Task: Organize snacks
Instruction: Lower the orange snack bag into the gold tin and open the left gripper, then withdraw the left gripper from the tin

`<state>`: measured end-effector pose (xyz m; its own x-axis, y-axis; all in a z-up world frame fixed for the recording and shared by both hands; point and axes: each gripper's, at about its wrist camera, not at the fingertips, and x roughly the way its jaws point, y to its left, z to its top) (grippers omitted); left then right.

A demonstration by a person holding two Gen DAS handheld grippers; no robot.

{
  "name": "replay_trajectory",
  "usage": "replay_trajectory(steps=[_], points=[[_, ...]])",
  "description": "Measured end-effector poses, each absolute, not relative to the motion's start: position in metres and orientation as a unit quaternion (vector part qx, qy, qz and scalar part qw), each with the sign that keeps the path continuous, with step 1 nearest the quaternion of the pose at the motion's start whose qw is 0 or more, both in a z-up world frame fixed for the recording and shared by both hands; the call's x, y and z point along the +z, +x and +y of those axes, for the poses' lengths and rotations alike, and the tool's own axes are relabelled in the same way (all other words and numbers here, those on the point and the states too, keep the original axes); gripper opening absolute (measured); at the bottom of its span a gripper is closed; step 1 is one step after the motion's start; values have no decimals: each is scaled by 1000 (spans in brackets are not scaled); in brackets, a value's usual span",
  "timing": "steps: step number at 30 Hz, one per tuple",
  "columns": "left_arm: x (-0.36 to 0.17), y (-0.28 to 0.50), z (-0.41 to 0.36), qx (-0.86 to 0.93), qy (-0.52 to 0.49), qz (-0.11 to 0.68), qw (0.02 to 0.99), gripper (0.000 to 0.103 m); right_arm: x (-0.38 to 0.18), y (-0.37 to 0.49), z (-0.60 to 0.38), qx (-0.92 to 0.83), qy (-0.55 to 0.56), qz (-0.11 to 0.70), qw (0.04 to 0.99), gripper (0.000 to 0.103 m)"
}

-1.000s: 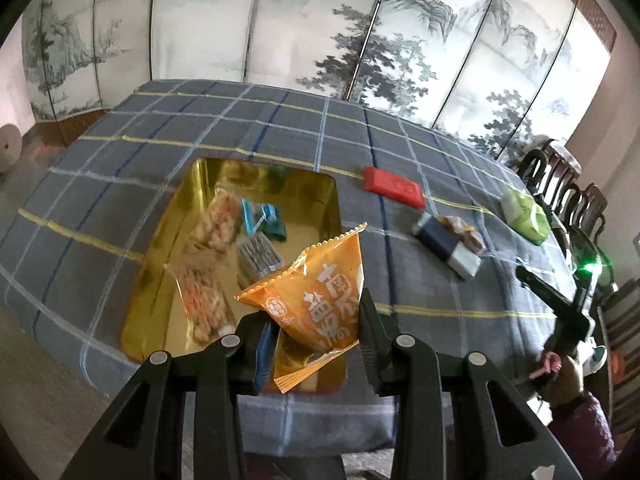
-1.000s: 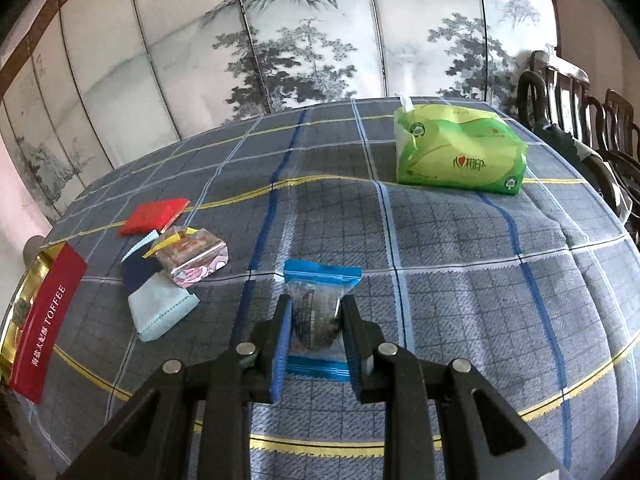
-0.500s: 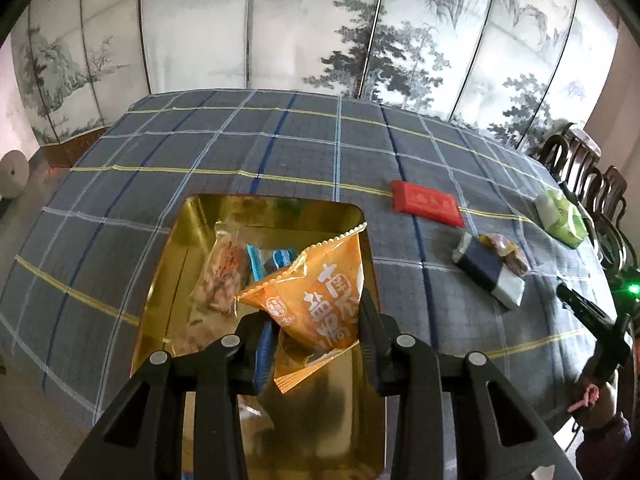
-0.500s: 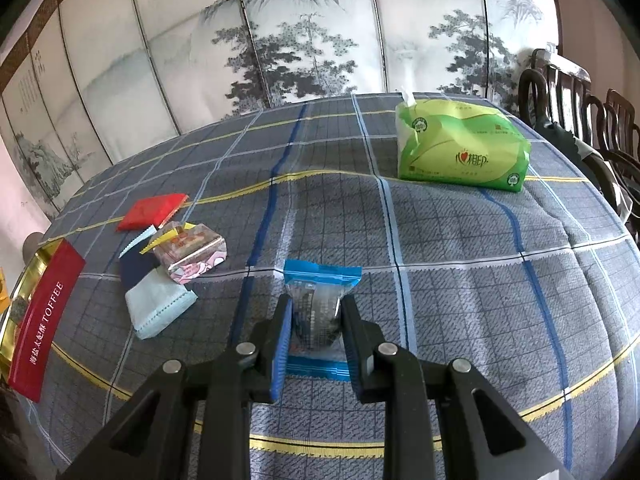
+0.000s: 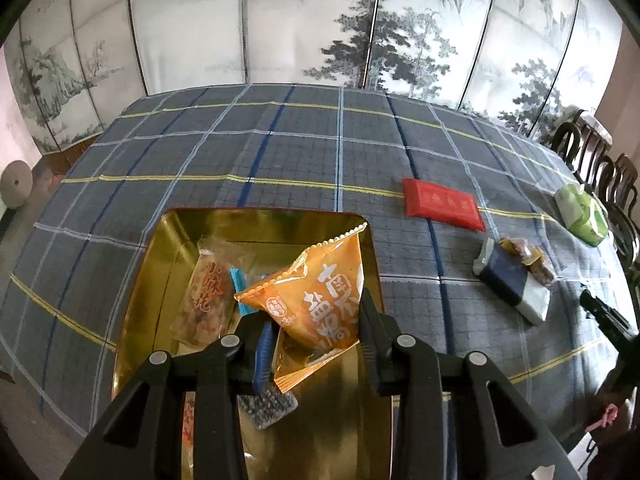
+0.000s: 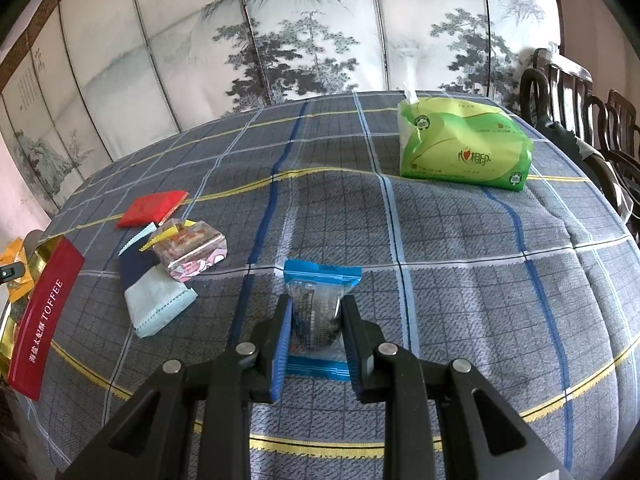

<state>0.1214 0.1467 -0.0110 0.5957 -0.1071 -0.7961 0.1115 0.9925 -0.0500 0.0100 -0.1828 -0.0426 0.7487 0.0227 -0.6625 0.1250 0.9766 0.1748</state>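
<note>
The jaws of the left gripper (image 5: 316, 334) are pressed onto an orange snack bag (image 5: 320, 300), pinching its lower part so the bag stands up between them, held over the open gold tin (image 5: 168, 240) that sits on the plaid-covered desk (image 5: 280, 152). Inside the tin, to the left of the orange bag, lies a clear packet of fried twists with red lettering (image 5: 204, 300), and a blue-edged wrapper (image 5: 240, 284) shows between that packet and the bag; a small grey-patterned packet (image 5: 268, 404) lies in the tin just under the left gripper. To the right of the tin, well apart from it, a flat red packet (image 5: 440, 204) lies on the cloth, and nearer the desk's right edge a dark blue and pale packet (image 5: 512, 284) touches a clear-wrapped brown snack (image 5: 528, 256). A green tissue pack (image 5: 582, 214) stands beyond those. The jaws of the right gripper (image 6: 314, 334) pinch a blue-ended clear snack packet (image 6: 320, 300) by its middle, the packet resting on the cloth. In the right wrist view the tin's red side reading TOFFEE (image 6: 44, 312) is at the far left of the desk, with the pale blue packet (image 6: 160, 300), a pink-wrapped cake (image 6: 192, 248) and the red packet (image 6: 152, 208) between it and the right gripper, and the tissue pack (image 6: 464, 148) is on the far right
</note>
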Motion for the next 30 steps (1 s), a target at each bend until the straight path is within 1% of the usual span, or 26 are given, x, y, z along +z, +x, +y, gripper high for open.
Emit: replay_trajectory(steps=[14, 16, 19, 20, 22, 26, 28, 30], points=[[-22, 131, 140, -41, 24, 446, 894, 36, -44, 10, -182, -27, 103, 356, 928, 25], [-22, 131, 139, -32, 32, 442, 896, 47, -45, 11, -182, -26, 103, 358, 928, 25], [-21, 128, 138, -19, 45, 429, 902, 58, -46, 11, -183, -25, 102, 360, 927, 25], [-19, 127, 137, -14, 51, 423, 905, 59, -46, 11, -183, -25, 102, 361, 927, 25], [-17, 125, 136, -5, 62, 417, 907, 68, -46, 11, -183, -25, 102, 362, 926, 25], [-10, 114, 133, 10, 73, 399, 914, 74, -45, 11, -183, -25, 101, 363, 926, 25], [-6, 108, 130, 13, 79, 392, 917, 79, -45, 12, -183, -25, 101, 364, 926, 25], [0, 99, 127, 19, 86, 378, 922, 80, -45, 12, -183, -25, 101, 364, 926, 25]])
